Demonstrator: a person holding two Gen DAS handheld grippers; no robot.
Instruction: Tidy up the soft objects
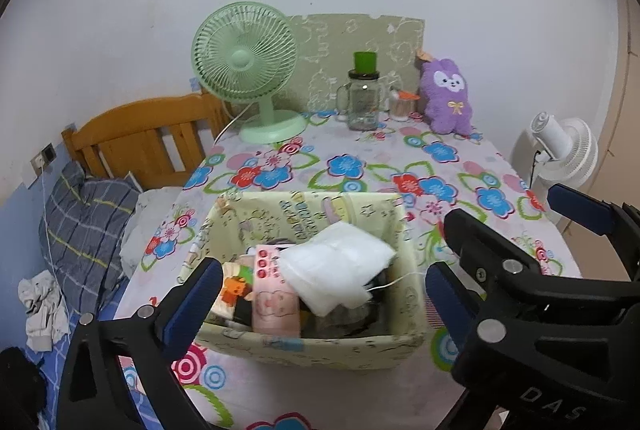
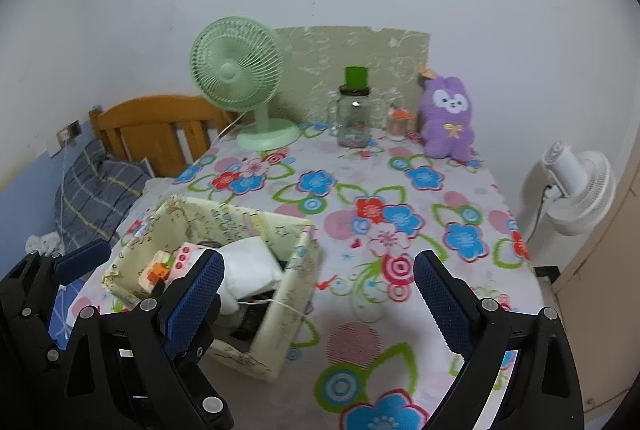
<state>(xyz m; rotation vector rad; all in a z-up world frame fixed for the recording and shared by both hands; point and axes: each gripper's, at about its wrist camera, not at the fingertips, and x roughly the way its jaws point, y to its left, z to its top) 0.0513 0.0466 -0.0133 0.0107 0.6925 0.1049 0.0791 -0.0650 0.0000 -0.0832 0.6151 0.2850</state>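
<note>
1. The table (image 2: 460, 198), under a flowered cloth, carries everything; a bed (image 1: 80, 230) lies off its left edge.
2. A green fan (image 1: 244, 66) stands at the back of the table, and a white fan (image 2: 576, 186) stands off to the right, beyond the table edge.
3. The fabric bin (image 1: 320, 344) sits near the front of the table. Its cloth walls look soft and would likely sag if pinched at the rim.
4. The purple plush (image 2: 448, 118) sits upright at the back right, just beside a glass jar (image 2: 354, 114). It looks light, squashy and not fragile, so a grip across its body should hold; the jar next to it could be knocked.
5. A white cloth (image 1: 340, 266) lies on top of the bin's contents, beside a pink pack (image 1: 274, 294). Both look light and limp; the cloth would likely drape if lifted by a corner, so I'd take it in the middle.
6. The left gripper (image 1: 324, 292) hangs over the bin, fingers spread wide with nothing between them.
7. The right gripper (image 2: 318, 288) hangs to the right of the bin, fingers likewise wide apart and empty.
</note>
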